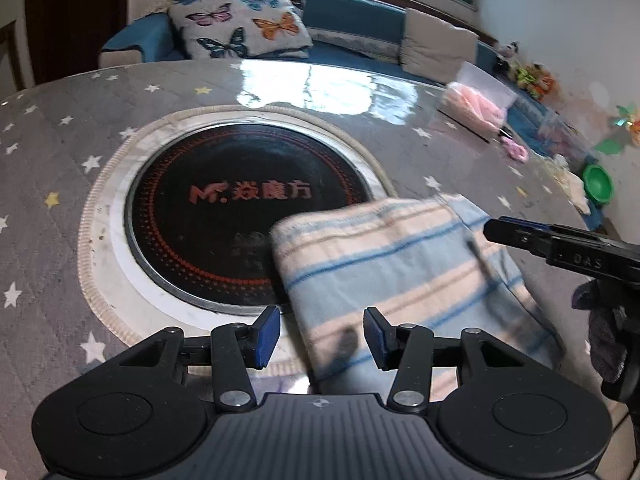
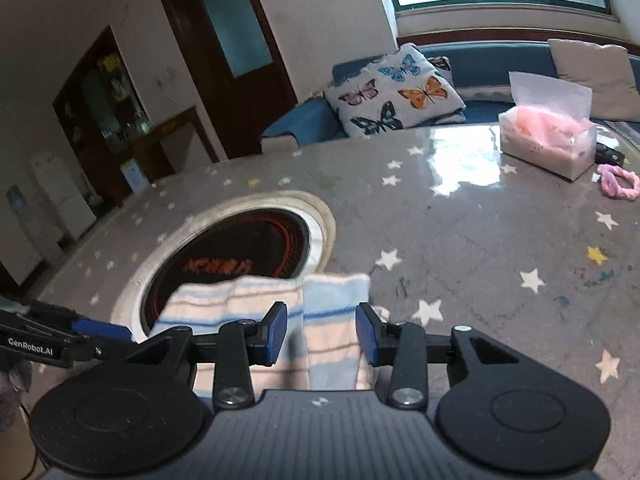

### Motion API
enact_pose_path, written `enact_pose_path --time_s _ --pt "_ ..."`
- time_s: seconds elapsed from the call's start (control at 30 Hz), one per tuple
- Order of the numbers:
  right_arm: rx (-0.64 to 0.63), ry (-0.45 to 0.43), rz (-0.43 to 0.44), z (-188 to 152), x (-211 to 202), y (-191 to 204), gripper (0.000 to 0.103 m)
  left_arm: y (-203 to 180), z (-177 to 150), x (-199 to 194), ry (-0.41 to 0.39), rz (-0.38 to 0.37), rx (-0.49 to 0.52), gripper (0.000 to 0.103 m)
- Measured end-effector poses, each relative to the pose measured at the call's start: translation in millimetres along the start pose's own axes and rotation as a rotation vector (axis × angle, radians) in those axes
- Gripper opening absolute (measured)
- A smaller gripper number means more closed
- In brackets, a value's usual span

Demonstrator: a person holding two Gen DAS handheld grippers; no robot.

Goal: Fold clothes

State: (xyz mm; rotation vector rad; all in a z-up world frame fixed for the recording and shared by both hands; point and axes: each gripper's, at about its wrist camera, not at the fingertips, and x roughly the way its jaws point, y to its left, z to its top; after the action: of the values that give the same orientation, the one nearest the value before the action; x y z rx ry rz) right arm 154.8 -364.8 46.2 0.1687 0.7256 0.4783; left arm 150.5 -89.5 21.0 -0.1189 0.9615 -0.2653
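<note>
- The round table [image 1: 52, 168], covered in a grey cloth printed with white and yellow stars under a glossy clear sheet, holds everything; its far side mirrors the window light.
- Sunk in the table's middle is a black glass induction hob [image 1: 224, 200], circular, ringed with red dots and a pale stitched border.
- The left gripper [image 1: 318, 332] hangs over the near left corner of the striped towel [image 1: 392, 264]; its blue ribbed pads stand apart with nothing pinched, the cloth lying below the gap, slightly toward the right pad.
- The striped towel lies flat near the table's front edge, its far left corner overlapping the hob rim. It is already doubled: a rounded fold runs along the far side and a loose upper layer ends partway across. Soft, napped terry, pale blue and cream with thin darker blue lines.
- Its long axis runs from the near left toward the far right in the left wrist view, so it stretches between the two tools, directly ahead of and beneath both.
- The right gripper [image 2: 322, 334] has its blue pads apart too, straddling the towel's edge [image 2: 336, 320] without visibly squeezing it. Neither gripper is clearly the nearer; each covers its own end.
- I judge the next fold depends on both pads closing on matching corners.
- Far right: a soft plastic tissue pack [image 2: 548, 148] and a pink fuzzy scrunchie [image 2: 618, 184], well apart from the towel.
</note>
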Motion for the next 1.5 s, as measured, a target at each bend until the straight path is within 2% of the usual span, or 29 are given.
enact_pose_path --time_s 0.2,0.43,0.53,0.63,0.8,0.83,0.9,0.97,1.03,1.17,1.3,1.4,1.5 --pt "0.082 0.028 -0.011 -19.9 -32.5 -15.5 0.039 -17.6 -19.3 -20.4 0.013 -0.081 0.13 0.049" --pt "0.152 0.111 0.0 -59.6 -74.1 -25.7 0.039 -56.3 -60.3 -45.1 0.014 -0.149 0.405 0.049" --pt "0.188 0.117 0.012 -71.5 -83.7 -28.7 0.039 -70.4 -79.2 -46.9 0.014 -0.141 0.531 0.049" --pt "0.245 0.126 0.038 -79.5 -82.5 -33.2 0.039 -79.4 -89.8 -43.9 0.016 -0.122 0.604 0.048" --pt "0.3 0.125 0.076 -85.4 -81.4 -37.3 0.024 -84.4 -101.0 -40.8 -0.017 -0.064 0.692 0.042" --pt "0.308 0.124 0.076 -86.0 -81.7 -37.7 0.021 -84.9 -102.5 -40.2 -0.019 -0.055 0.703 0.038" --pt "0.316 0.122 0.083 -86.4 -82.6 -37.6 0.01 -84.5 -105.3 -37.1 -0.024 -0.032 0.719 0.024" --pt "0.314 0.116 0.081 -85.3 -85.7 -34.4 0.008 -83.2 -106.7 -38.0 -0.035 -0.029 0.72 0.01" --pt "0.296 0.107 0.078 -82.4 -89.4 -28.7 0.007 -82.6 -107.4 -42.9 -0.068 -0.013 0.717 0.005" --pt "0.285 0.08 0.086 -74.0 -100.2 -19.6 0.006 -83.1 -105.9 -61.4 -0.148 0.037 0.701 0.002" --pt "0.282 0.039 0.144 -67.1 -116.7 -6.8 0.006 -80.3 -106.8 -77.6 -0.208 0.107 0.681 0.002" --pt "0.289 0.057 0.176 -73.8 -113.0 1.4 0.006 -71.8 -112.3 -71.9 -0.176 0.137 0.648 0.002" --pt "0.314 0.128 0.174 -95.1 -93.0 3.7 0.006 -60.3 -118.2 -59.8 -0.123 0.151 0.609 0.002"
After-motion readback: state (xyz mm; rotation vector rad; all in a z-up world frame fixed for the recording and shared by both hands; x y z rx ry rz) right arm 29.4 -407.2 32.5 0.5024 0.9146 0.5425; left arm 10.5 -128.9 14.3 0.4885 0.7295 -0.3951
